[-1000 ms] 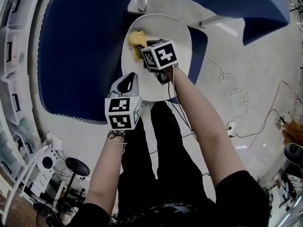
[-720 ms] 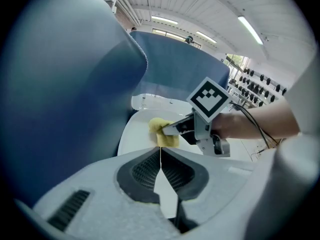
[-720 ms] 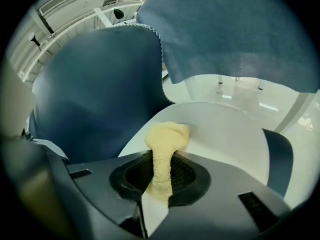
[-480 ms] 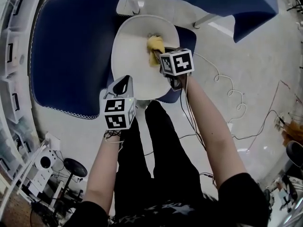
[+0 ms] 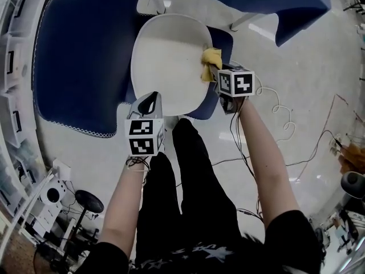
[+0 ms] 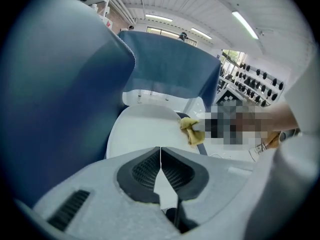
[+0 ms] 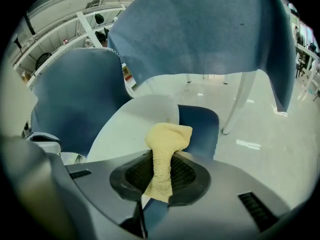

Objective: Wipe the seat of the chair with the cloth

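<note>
The chair's white oval seat (image 5: 165, 56) lies below me, with a second chair's blue seat (image 5: 225, 44) peeking out at its right. My right gripper (image 5: 218, 73) is shut on the yellow cloth (image 5: 210, 60), which rests at the seat's right rim. The right gripper view shows the cloth (image 7: 165, 151) bunched between the jaws, over the seat's (image 7: 132, 121) right edge. Over the seat's near edge my left gripper (image 5: 149, 103) hovers shut, holding nothing; its view shows the seat (image 6: 145, 131) and the cloth (image 6: 191, 130) beyond.
Blue fabric-draped tables (image 5: 85, 56) surround the chair on the left and behind (image 5: 274, 1). A white table leg (image 5: 251, 20) stands at right. Cables (image 5: 279, 110) trail over the pale floor. The person's legs (image 5: 188, 176) stand just before the seat. White shelving (image 5: 11, 67) lines the left.
My right gripper has dragged the yellow cloth from the seat's upper left across to its right rim. The left gripper has stayed by the near edge.
</note>
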